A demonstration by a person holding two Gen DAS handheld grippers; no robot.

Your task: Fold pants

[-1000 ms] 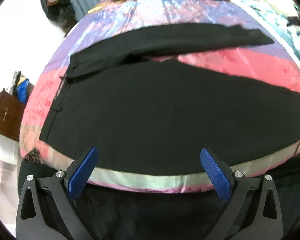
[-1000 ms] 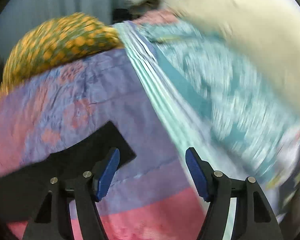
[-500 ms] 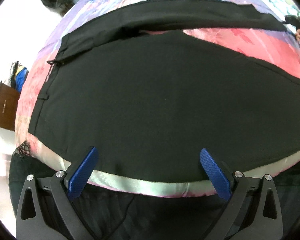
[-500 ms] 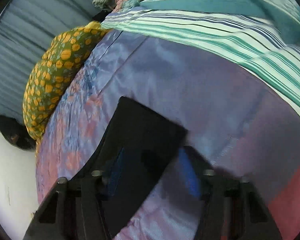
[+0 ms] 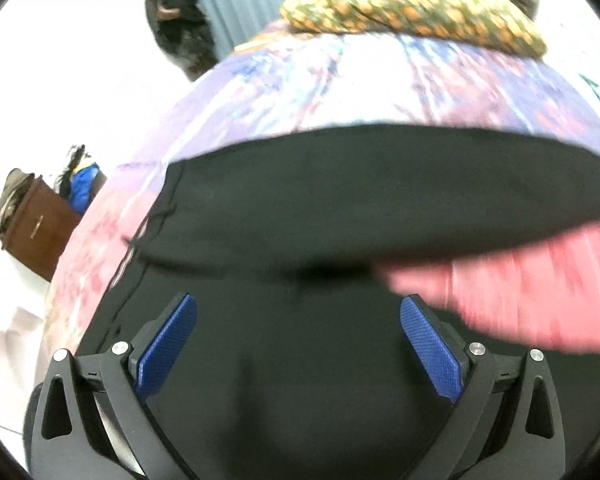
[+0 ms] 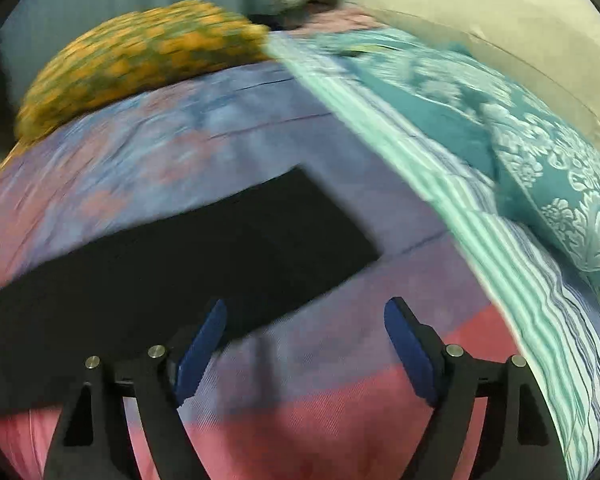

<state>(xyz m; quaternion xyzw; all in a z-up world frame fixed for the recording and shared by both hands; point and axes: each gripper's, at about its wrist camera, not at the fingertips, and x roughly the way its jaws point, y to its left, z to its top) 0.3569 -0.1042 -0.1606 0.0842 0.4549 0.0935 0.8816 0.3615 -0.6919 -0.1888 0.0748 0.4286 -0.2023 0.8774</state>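
Observation:
Black pants [image 5: 300, 216] lie spread on a pink and purple bed sheet [image 5: 364, 92]. In the left wrist view the waist end is at the left and both legs run off to the right, with pink sheet showing between them. My left gripper [image 5: 298, 344] is open and empty, low over the near leg by the crotch. In the right wrist view the far leg's hem end [image 6: 236, 240] lies flat on the sheet [image 6: 300, 420]. My right gripper [image 6: 304, 344] is open and empty, just in front of that hem.
A yellow dotted pillow [image 5: 412, 4] lies at the head of the bed. A teal patterned pillow [image 6: 548, 184] and a striped cover [image 6: 480, 240] lie along the right side. A brown cabinet [image 5: 36, 224] stands left of the bed.
My left gripper has moved forward over the pants toward the crotch. My right gripper, which was down on the leg's hem half a second ago, has pulled back and stands open.

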